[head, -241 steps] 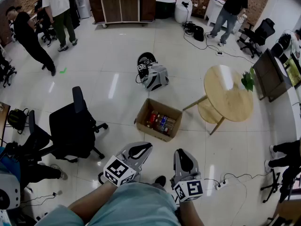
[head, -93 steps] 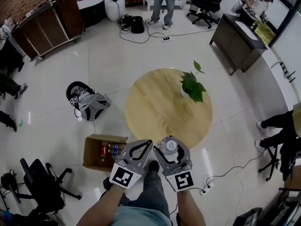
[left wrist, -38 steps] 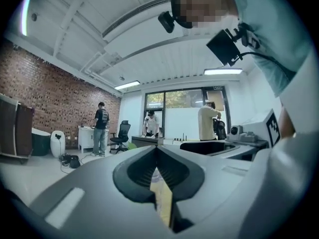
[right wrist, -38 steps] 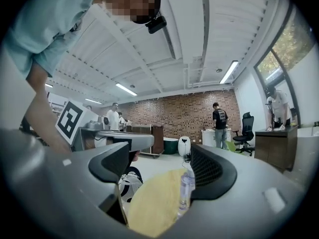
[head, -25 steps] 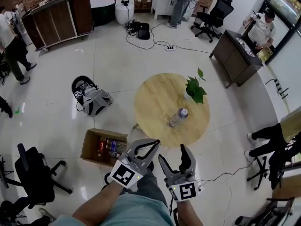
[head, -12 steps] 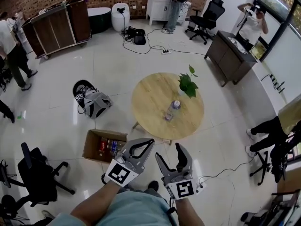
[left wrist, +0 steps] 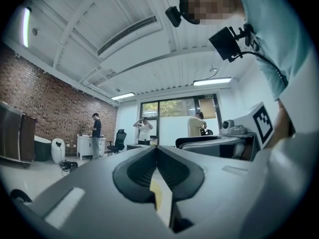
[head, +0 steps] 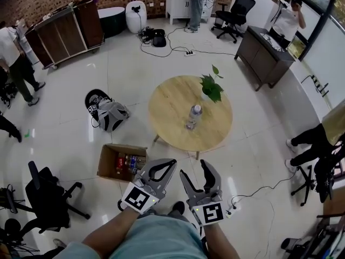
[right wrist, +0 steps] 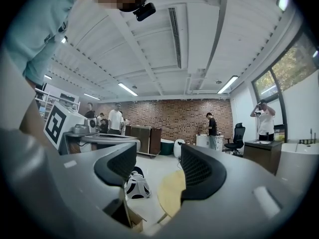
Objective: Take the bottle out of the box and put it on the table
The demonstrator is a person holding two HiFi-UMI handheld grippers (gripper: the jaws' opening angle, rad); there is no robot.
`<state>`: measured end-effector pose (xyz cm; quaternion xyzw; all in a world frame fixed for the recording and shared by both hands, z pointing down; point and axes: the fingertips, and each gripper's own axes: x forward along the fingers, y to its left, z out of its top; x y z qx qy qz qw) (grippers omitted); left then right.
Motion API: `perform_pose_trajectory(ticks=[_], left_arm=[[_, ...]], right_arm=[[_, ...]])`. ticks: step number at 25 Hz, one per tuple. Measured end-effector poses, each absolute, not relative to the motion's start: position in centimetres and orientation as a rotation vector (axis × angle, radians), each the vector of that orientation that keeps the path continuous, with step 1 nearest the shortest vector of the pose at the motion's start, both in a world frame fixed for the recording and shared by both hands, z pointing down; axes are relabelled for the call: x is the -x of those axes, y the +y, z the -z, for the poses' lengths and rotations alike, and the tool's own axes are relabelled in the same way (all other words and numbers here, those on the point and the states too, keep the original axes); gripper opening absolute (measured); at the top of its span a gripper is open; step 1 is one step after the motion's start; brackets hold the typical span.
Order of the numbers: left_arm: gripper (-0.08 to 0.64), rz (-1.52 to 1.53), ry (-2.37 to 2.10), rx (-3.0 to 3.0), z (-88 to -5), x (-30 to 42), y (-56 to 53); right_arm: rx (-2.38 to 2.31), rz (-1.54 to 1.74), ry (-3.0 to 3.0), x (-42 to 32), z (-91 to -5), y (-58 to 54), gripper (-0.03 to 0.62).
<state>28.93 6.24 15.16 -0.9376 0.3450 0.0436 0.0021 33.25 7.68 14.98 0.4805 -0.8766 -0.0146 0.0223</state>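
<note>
A clear bottle (head: 194, 115) with a white cap stands upright on the round wooden table (head: 167, 104), apart from both grippers. Left of the table, an open cardboard box (head: 105, 163) on the floor holds several more bottles. My left gripper (head: 172, 162) is shut and empty, its pads (left wrist: 156, 151) meeting. Beside it, my right gripper (head: 195, 169) hangs over the floor short of the table. Its jaws are closing with nothing between the pads (right wrist: 199, 171). The right gripper view shows the table (right wrist: 172, 190) low ahead.
A potted plant (head: 211, 87) sits on the table's far side. A grey backpack (head: 110, 115) lies on the floor beyond the box, and a black office chair (head: 48, 190) stands at the left. A cable and power strip (head: 237, 206) lie at the right. People stand around the room's edges.
Both grippers have drawn back from the table, which now lies farther off with the bottle standing on it. The right jaws have narrowed. The left stays shut.
</note>
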Motion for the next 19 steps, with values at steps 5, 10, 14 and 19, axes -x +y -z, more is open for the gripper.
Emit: perform_pose_trajectory(ticks=[5, 10, 14, 19], left_arm=[[0.011, -0.141, 1.081, 2.932, -15.0, -29.0, 6.8], [0.011, -0.138, 1.094, 2.923, -14.8, -28.5, 7.3], [0.011, -0.141, 1.098, 2.910, -14.7, -28.0, 7.7], [0.011, -0.137, 1.106, 2.909, -14.8, -27.8, 8.3]], right_arm=[[-1.454, 0.070, -2.718, -32.6, -15.0, 8.4, 0.265], [-1.454, 0.090, -2.764, -31.6, -14.0, 8.9, 0.253], [-1.442, 0.091, -2.760, -31.2, -14.0, 9.3, 0.242], [-1.421, 0.085, -2.755, -30.8, -14.4, 9.8, 0.232]])
